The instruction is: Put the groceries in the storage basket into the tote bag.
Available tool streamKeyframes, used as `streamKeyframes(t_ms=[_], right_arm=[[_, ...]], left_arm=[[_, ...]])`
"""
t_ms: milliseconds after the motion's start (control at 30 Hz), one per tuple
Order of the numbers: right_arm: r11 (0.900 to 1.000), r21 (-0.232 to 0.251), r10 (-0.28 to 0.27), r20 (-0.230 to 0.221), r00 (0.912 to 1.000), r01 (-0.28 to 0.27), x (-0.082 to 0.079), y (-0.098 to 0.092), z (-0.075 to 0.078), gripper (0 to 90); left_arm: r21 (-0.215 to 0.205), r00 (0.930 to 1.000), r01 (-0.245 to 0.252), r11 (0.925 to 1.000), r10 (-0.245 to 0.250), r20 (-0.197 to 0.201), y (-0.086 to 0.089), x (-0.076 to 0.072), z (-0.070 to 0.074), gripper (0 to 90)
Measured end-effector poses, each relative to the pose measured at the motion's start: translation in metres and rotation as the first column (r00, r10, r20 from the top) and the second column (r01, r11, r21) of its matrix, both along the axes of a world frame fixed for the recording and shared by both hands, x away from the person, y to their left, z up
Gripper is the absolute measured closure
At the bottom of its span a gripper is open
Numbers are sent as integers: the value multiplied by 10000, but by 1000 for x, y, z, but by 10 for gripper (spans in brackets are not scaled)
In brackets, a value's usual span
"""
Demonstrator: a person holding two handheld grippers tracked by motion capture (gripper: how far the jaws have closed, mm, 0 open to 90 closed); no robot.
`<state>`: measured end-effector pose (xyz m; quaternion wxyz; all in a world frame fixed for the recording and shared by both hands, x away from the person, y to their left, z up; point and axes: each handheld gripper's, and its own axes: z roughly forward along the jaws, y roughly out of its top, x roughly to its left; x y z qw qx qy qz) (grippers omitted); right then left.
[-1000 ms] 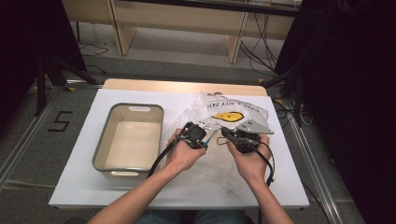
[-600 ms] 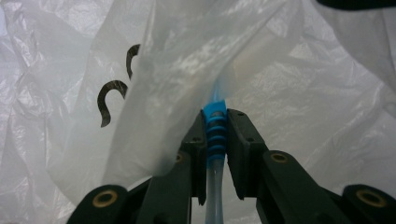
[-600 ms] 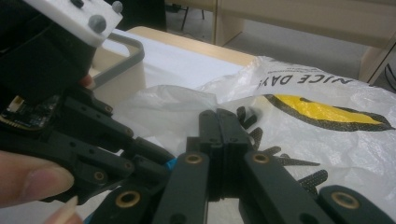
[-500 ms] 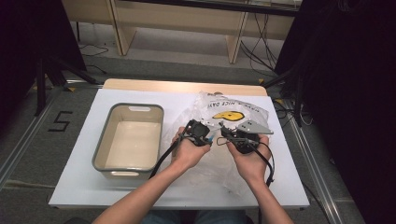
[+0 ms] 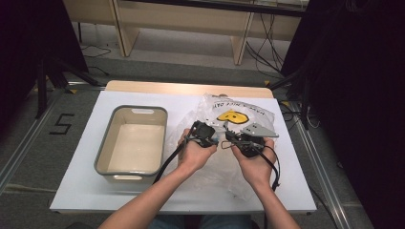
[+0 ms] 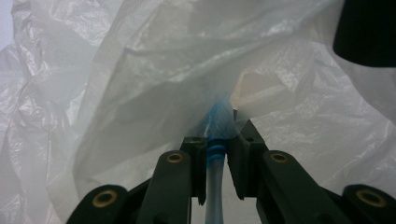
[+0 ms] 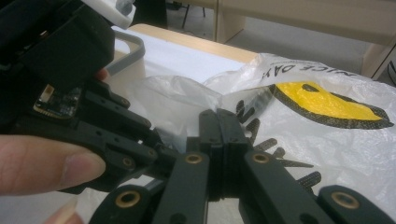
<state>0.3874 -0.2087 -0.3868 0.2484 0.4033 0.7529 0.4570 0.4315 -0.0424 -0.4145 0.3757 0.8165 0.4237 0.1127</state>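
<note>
From the high view, both hands sit close together over the middle of the white tabletop [image 5: 81, 191]. The left hand-held gripper [image 5: 216, 141] and the right hand-held gripper [image 5: 228, 139] point at each other, tips almost meeting, right over the crumpled translucent white plastic bag with a yellow smiley face and black lettering [image 5: 239, 114]. The bag lies on the right half of the tabletop, spreading under both hands. To the left of it stands an empty grey-rimmed cream rectangular plastic tub [image 5: 132, 140], well apart from the hand-held grippers.

Over to the left gripper view: the left hand-held gripper [image 6: 219, 154] is nearly closed, and there between the pads runs a thin strip of the bag's film with a blue-tinted streak, pinched tight. The rest of the bag [image 6: 140, 84] billows up in front.

Now the right gripper view: the right hand-held gripper [image 7: 218, 140] has its jaws pressed flat together, fully closed. Whether any film is caught between them, I cannot tell. The bag's smiley face [image 7: 322, 100] lies just beyond, and the left hand-held gripper's black body [image 7: 84, 93] looms at the left, with a thumb [image 7: 46, 163] on it.

Against the earlier frames, very little differs: hands, bag and tub keep the same places, both hand-held grippers stay as closed as they were.
</note>
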Motion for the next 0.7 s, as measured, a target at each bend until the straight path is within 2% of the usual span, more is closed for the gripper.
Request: streamKeyframes(t_ms=[233, 500, 700], right_arm=[[10000, 19, -50, 36, 10000, 49, 0, 0, 0, 900], [10000, 43, -88, 41, 10000, 88, 0, -1, 1, 900], [9999, 71, -93, 93, 9999, 92, 0, -2, 1, 900]], left_arm=[[-96, 9997, -230, 9997, 229, -77, 1, 5, -2, 782], [-395, 9988, -481, 9981, 485, 106, 0, 9, -3, 781], [-569, 9991, -319, 9979, 335, 266, -4, 8, -6, 778]])
